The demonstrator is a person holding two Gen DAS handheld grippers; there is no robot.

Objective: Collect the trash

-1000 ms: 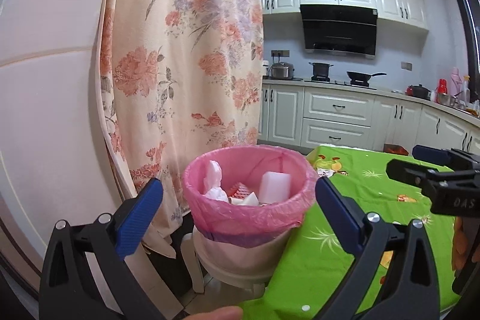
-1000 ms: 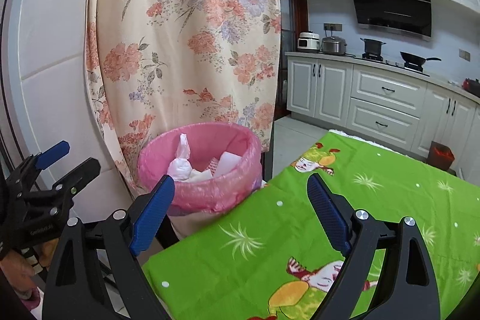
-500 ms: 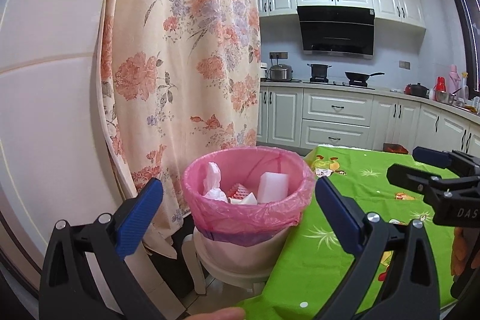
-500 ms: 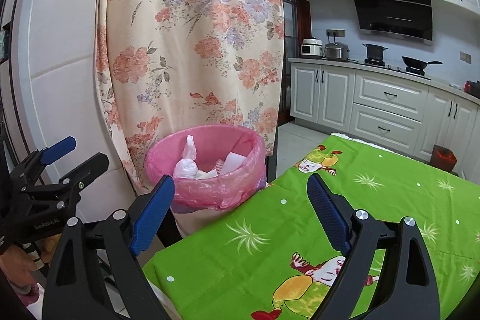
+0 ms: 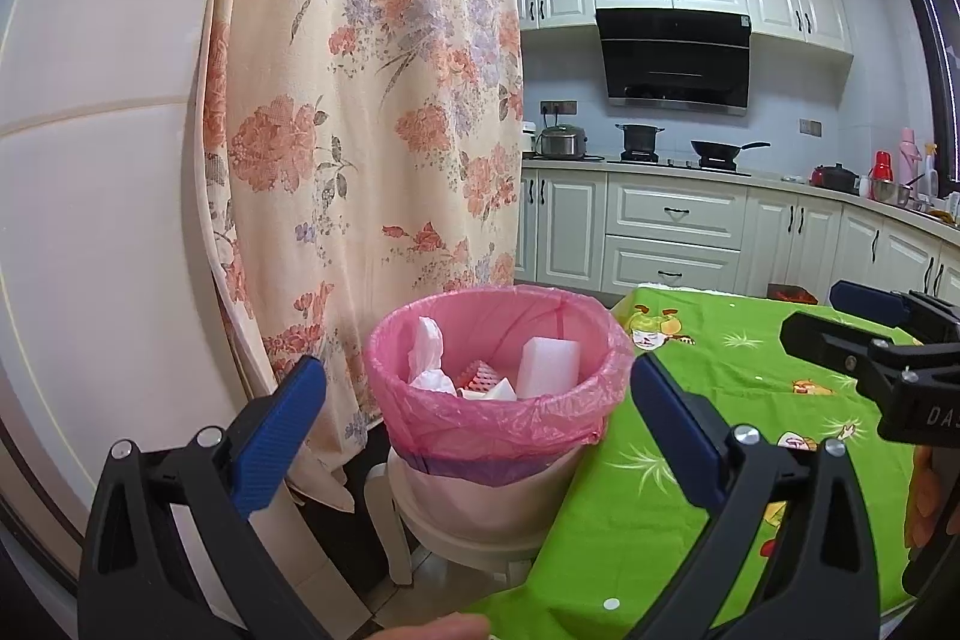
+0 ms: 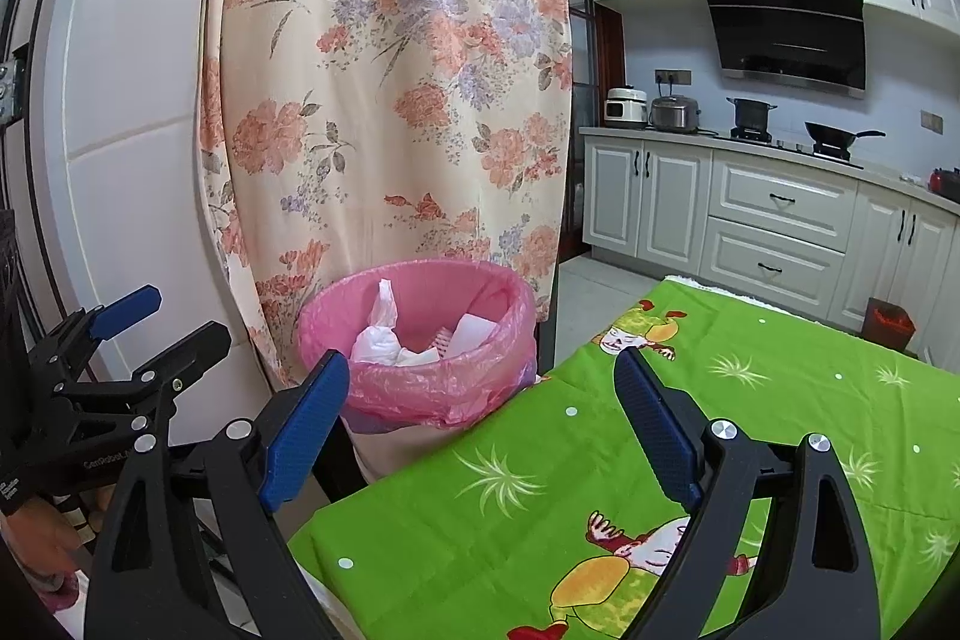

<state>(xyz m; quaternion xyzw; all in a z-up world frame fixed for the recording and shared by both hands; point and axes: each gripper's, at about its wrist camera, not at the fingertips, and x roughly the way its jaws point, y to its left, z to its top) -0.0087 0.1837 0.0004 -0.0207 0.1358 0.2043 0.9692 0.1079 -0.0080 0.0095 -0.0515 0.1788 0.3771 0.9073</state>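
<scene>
A white bin lined with a pink bag (image 5: 498,418) (image 6: 420,394) stands on a pale stool beside the table's corner. Inside lie a crumpled white bag (image 5: 429,358) (image 6: 378,334), white foam blocks (image 5: 549,367) and a red-patterned scrap (image 5: 477,376). My left gripper (image 5: 477,400) is open, its blue pads wide apart in front of the bin, nothing between them. My right gripper (image 6: 480,406) is open too, empty, over the table's near corner with the bin just beyond its left pad. Each gripper shows at the edge of the other's view.
A green cartoon-print tablecloth (image 6: 750,430) (image 5: 720,400) covers the table right of the bin. A floral curtain (image 5: 360,130) hangs behind the bin beside a white wall. Kitchen cabinets (image 5: 672,232), hob and range hood stand far back. A small red box (image 6: 888,322) sits on the floor.
Both views have tilted up a little, so the bin sits lower in them and looks slightly smaller. Both grippers stay open and empty.
</scene>
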